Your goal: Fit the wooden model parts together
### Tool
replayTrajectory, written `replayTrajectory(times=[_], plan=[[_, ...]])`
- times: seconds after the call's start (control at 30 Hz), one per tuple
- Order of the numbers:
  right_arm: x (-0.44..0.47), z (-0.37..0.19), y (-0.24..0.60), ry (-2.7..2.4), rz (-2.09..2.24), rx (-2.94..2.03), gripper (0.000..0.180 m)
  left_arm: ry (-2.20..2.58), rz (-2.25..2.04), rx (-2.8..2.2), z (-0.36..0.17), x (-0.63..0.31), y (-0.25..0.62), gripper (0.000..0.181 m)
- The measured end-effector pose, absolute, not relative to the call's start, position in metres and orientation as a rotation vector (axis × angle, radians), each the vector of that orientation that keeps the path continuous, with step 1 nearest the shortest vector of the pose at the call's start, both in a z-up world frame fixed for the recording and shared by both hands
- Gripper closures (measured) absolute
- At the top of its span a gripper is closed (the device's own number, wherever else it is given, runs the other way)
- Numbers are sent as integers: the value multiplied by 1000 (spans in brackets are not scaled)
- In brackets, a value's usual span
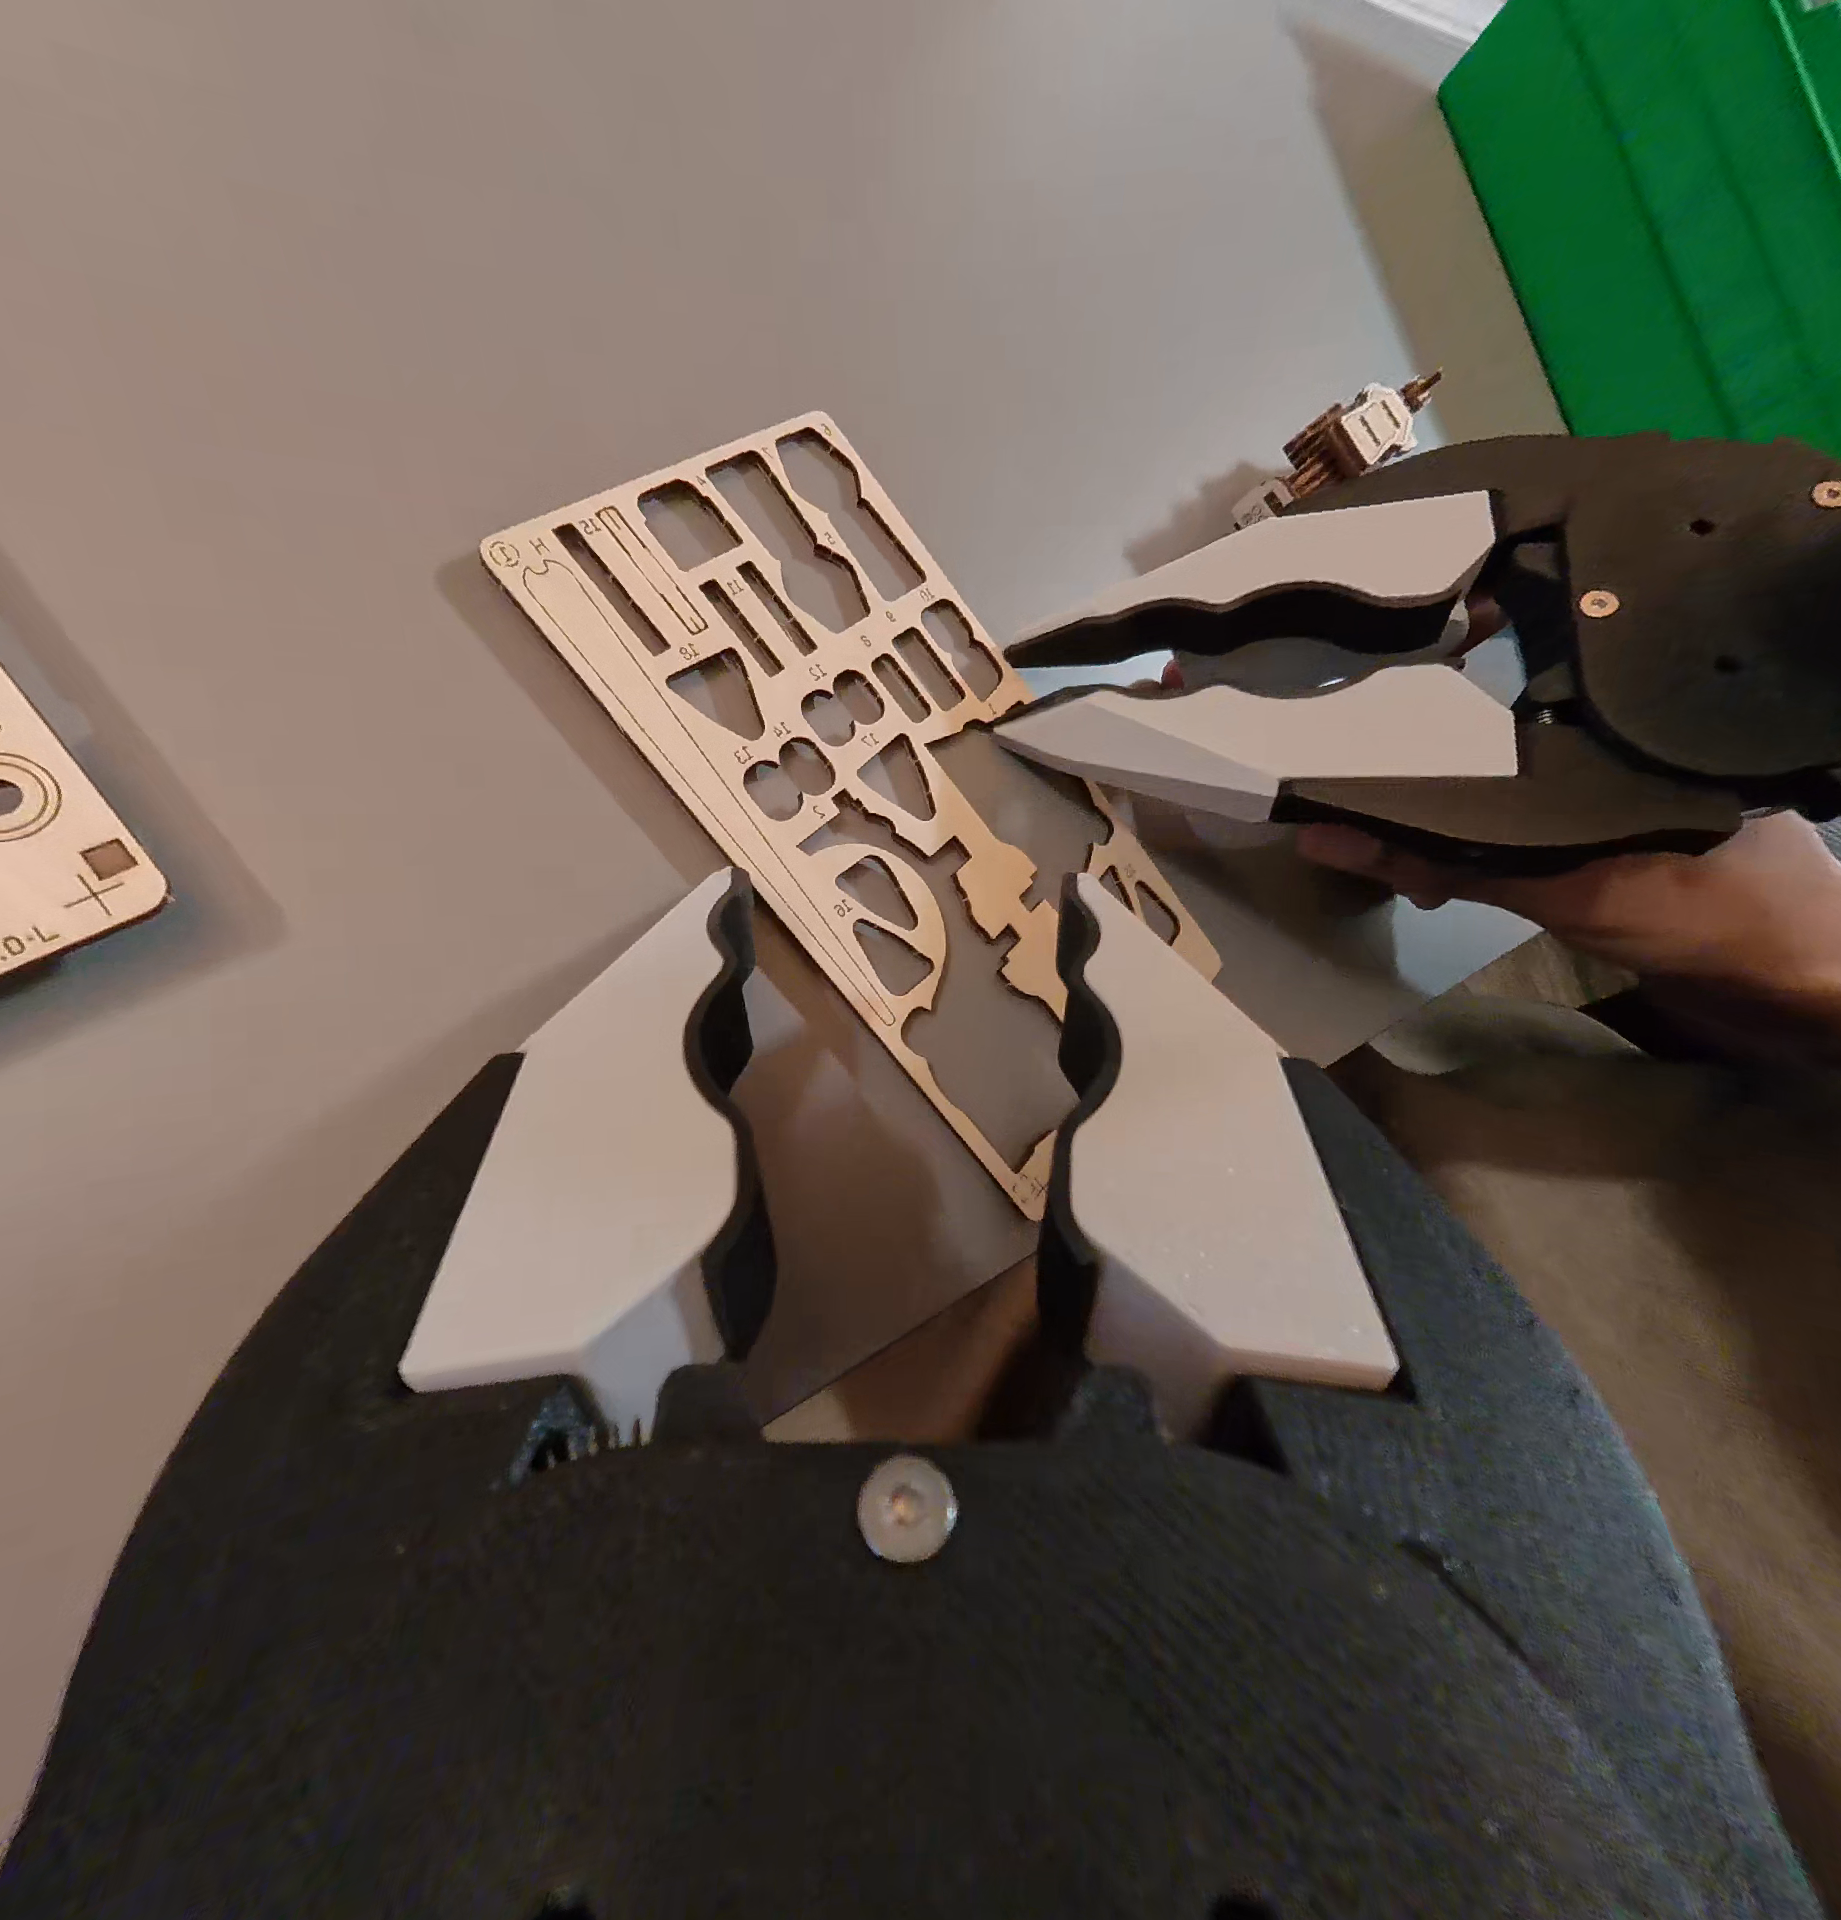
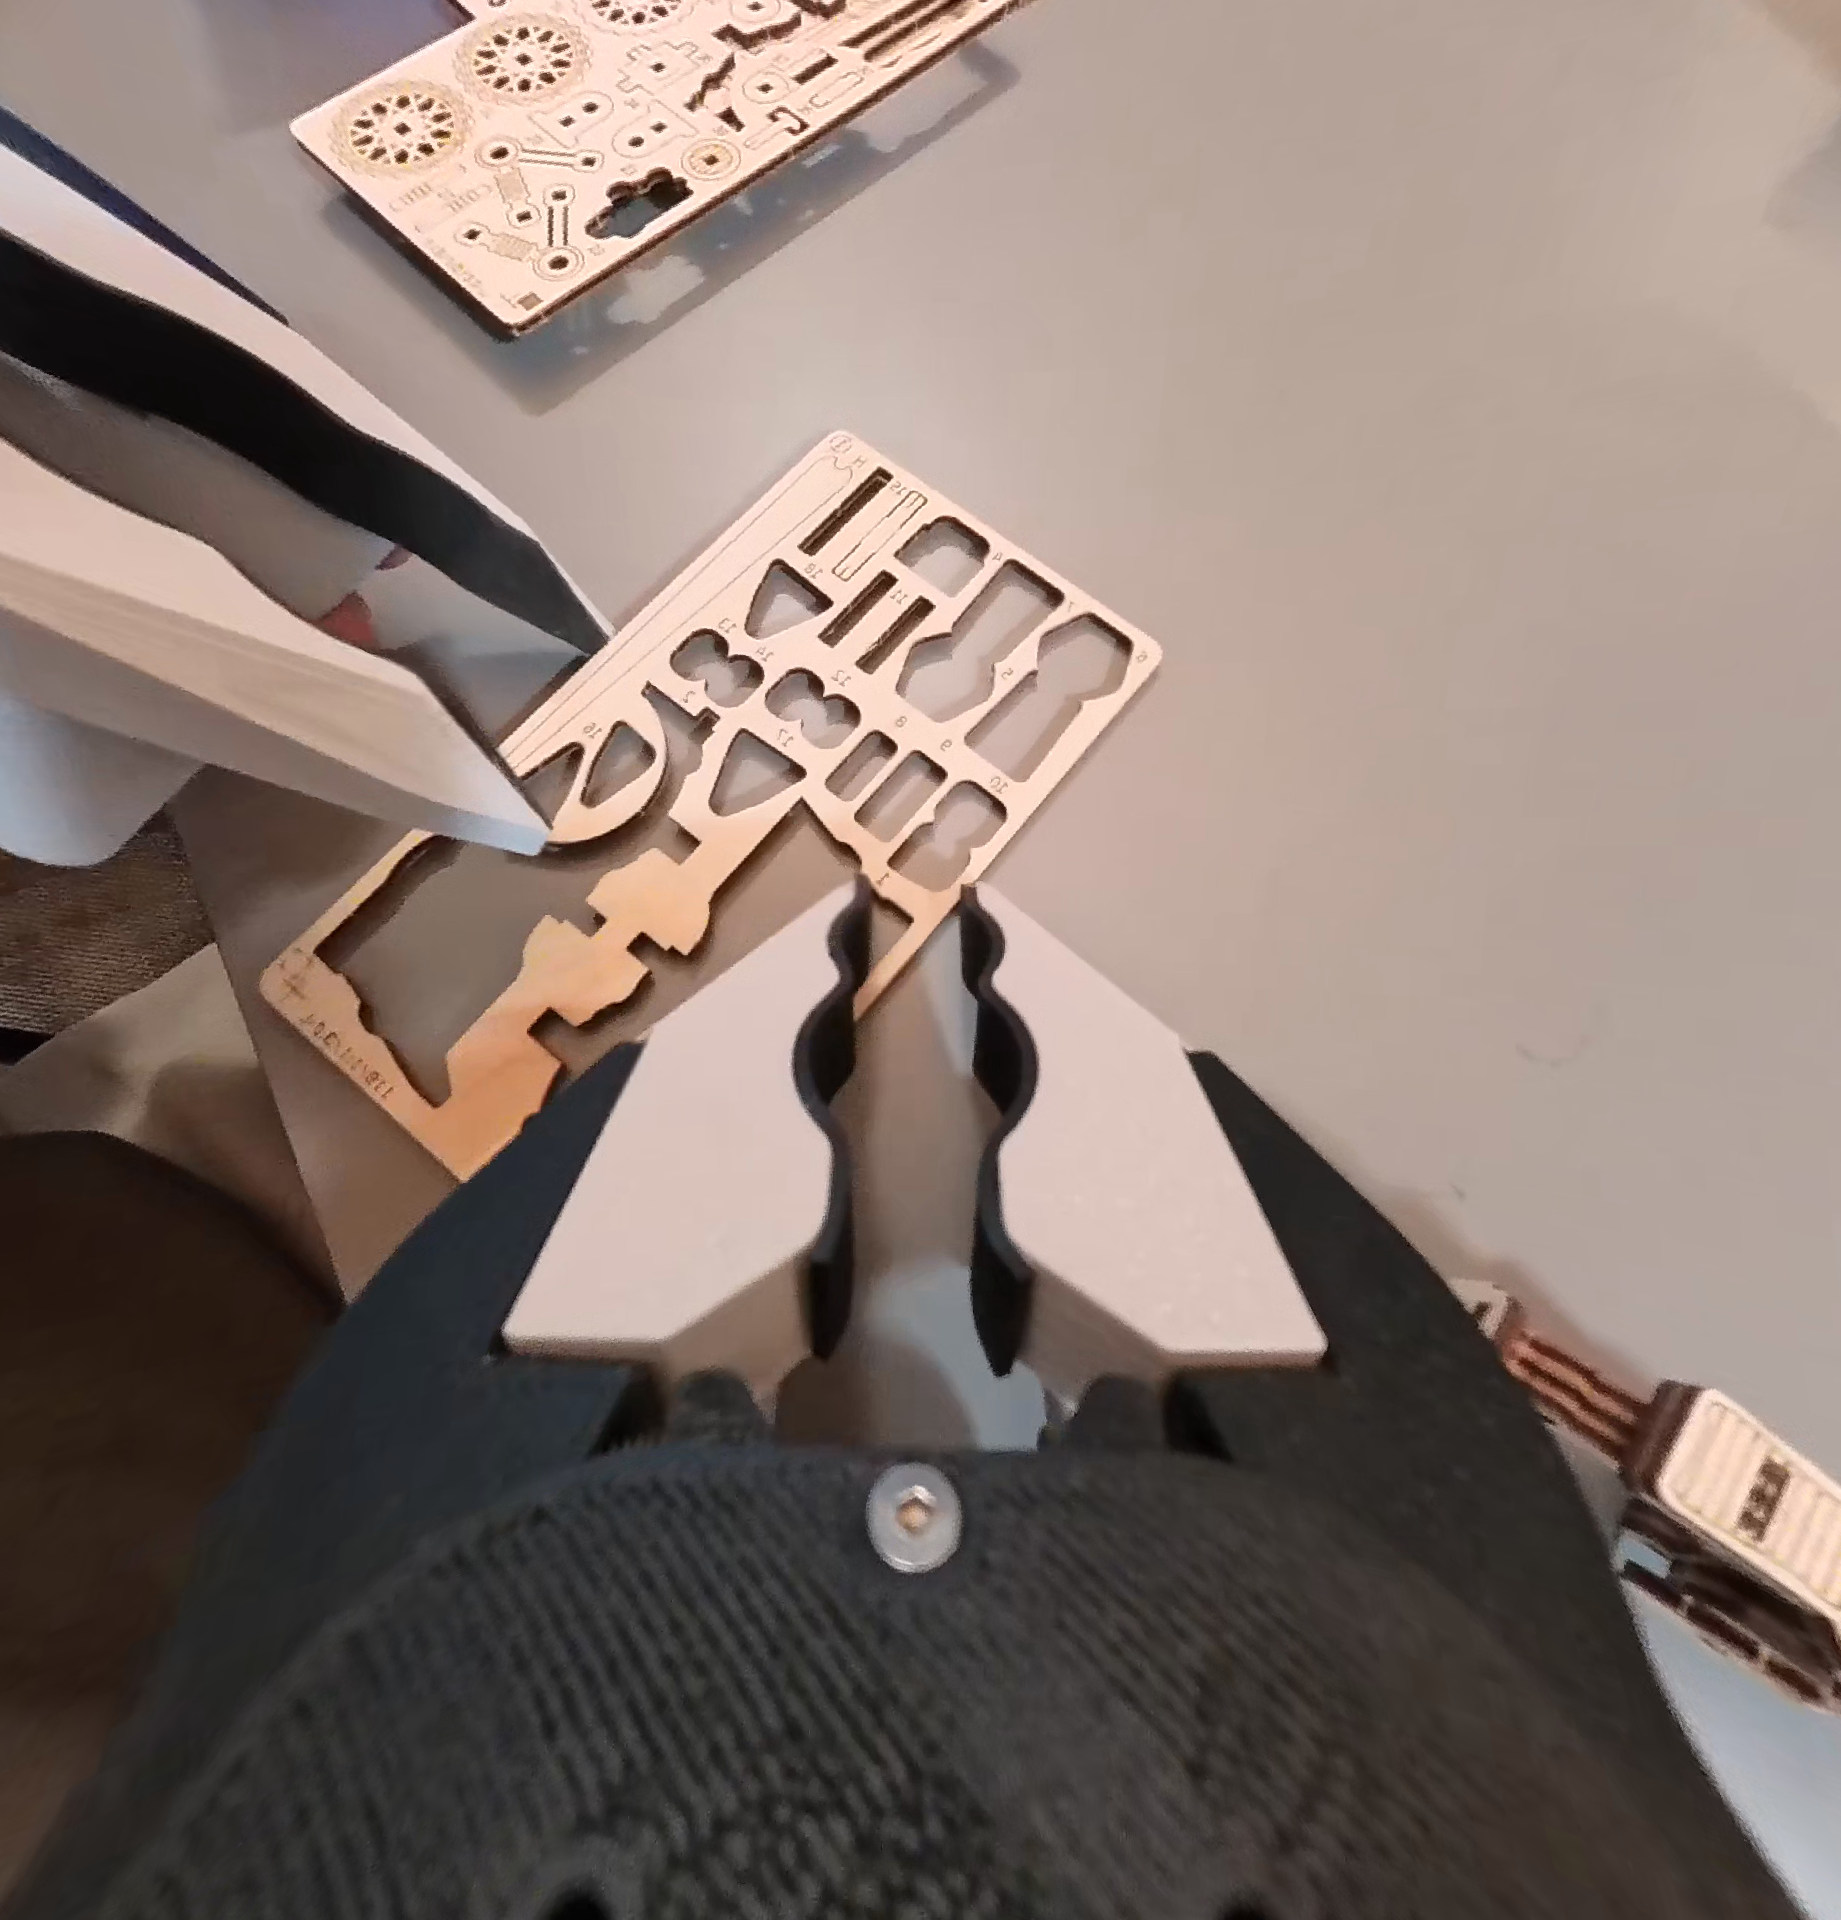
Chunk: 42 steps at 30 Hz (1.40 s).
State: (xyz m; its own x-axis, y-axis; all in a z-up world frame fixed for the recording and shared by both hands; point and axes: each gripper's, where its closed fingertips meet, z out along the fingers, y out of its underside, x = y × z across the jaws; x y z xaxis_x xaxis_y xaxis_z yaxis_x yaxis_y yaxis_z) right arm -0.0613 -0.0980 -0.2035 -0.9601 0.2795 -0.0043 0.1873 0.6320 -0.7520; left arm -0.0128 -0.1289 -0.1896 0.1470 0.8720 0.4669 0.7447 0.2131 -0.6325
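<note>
Pale laser-cut wooden sheet (image 1: pixel 874 748), matt; grey table (image 1: pixel 324 312) smooth, matt; tongs (image 1: pixel 900 883) rough black plastic.

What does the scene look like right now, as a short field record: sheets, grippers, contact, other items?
main sheet: wooden parts sheet, most cut-outs empty, flat on grey table
left gripper: open, over the sheet's near end
right gripper: open, narrow gap, tips at the sheet's edge
contact: cannot tell whether either gripper touches the sheet
second sheet: farther off, parts mostly uncut
built model: partly assembled, beside right gripper
background: green bin
</note>
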Motion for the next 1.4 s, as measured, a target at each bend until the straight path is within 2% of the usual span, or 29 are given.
replayTrajectory(times=[0.7, 1.0, 1.4], plan=[[-64, -202, -96, -2769, 1288, -470, 159, -1522, -35, -1124, -150, -25, -133, 129], [-63, -202, -96, -2784, 1308, -489, 156, -1460, -180, -946, -138, -27, -133, 138], [-63, -201, -93, -2789, 1312, -485, 154, -1457, -201, -952, -141, -26, -130, 148]])
